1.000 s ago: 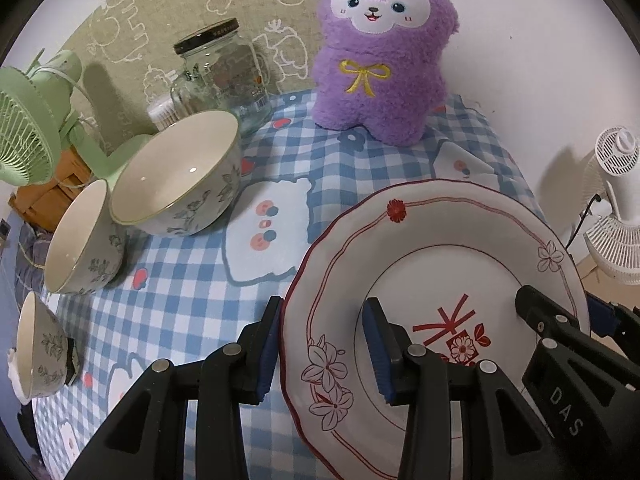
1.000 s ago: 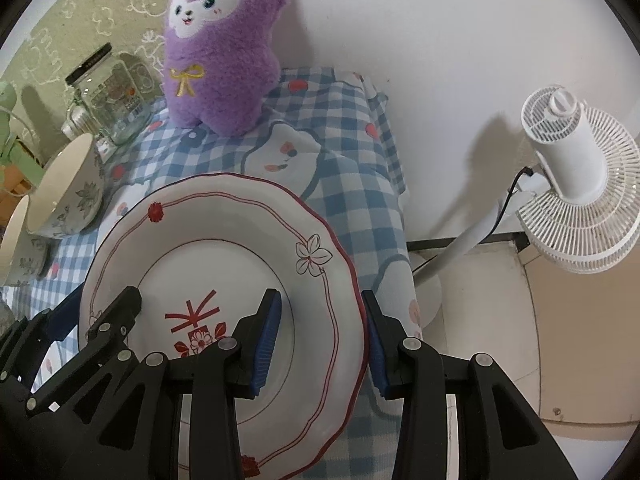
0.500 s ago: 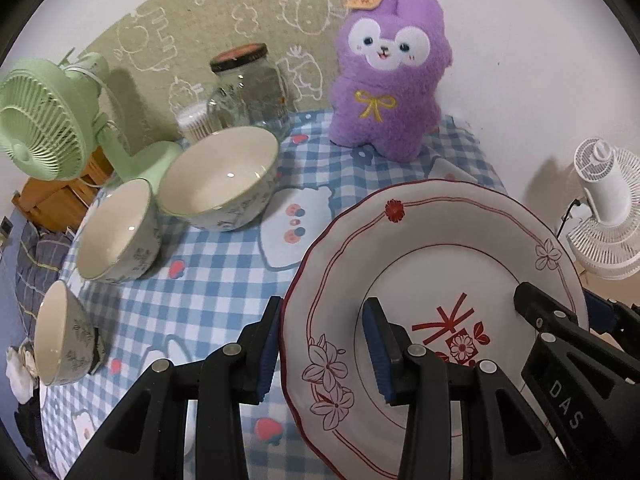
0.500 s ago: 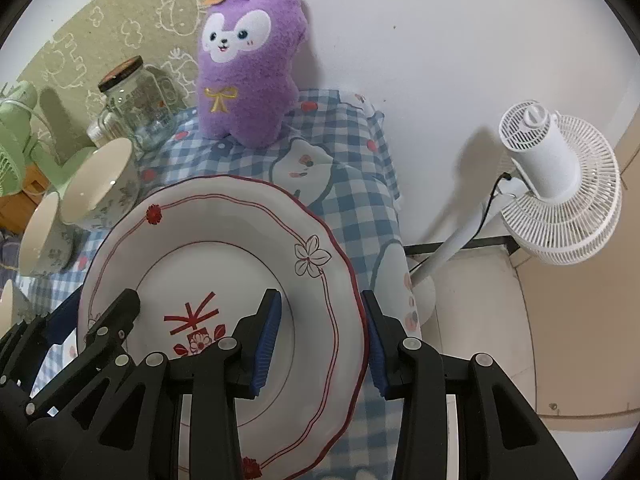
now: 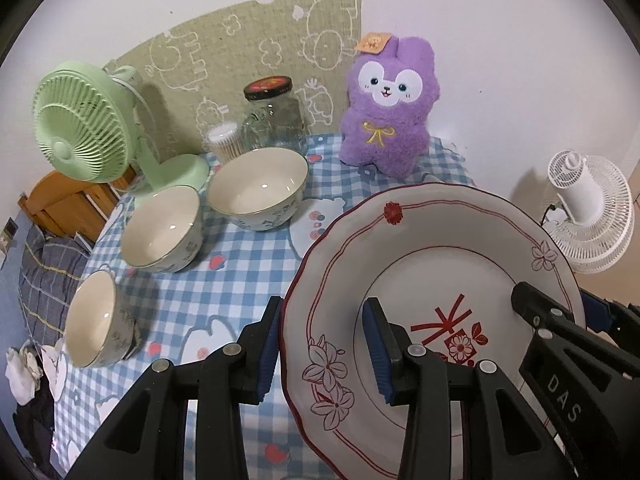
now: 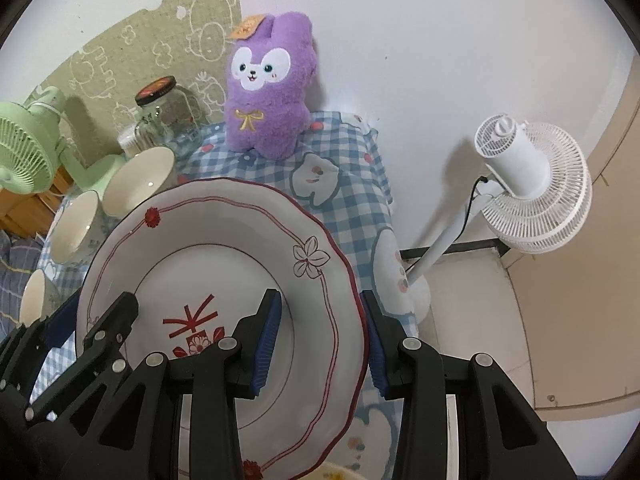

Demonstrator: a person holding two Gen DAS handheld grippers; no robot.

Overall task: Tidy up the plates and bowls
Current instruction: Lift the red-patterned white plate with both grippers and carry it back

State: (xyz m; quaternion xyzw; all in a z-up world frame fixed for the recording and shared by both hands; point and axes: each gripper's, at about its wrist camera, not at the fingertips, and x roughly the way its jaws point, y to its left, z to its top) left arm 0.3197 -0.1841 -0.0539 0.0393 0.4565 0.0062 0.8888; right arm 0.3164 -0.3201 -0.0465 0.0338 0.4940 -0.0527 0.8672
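Note:
A white plate (image 5: pixel 432 240) with red rim and flower pattern is held in the air above the checked tablecloth (image 5: pixel 240 272). My left gripper (image 5: pixel 324 344) is shut on its left rim. My right gripper (image 6: pixel 324 340) is shut on its right rim, and the plate also shows in the right wrist view (image 6: pixel 208 240). Three cream bowls stand on the cloth at the left: a large one (image 5: pixel 258 186), a middle one (image 5: pixel 160 226) and a small one (image 5: pixel 98 318).
A purple plush toy (image 5: pixel 386 120), a glass jar (image 5: pixel 274 120) and a green desk fan (image 5: pixel 84 128) stand at the back of the table. A white floor fan (image 6: pixel 532 184) stands off the table's right edge (image 6: pixel 386 216).
Both grippers have lifted the plate and drawn back. The bowls, jar and plush toy now look smaller and farther away, and more of the table shows.

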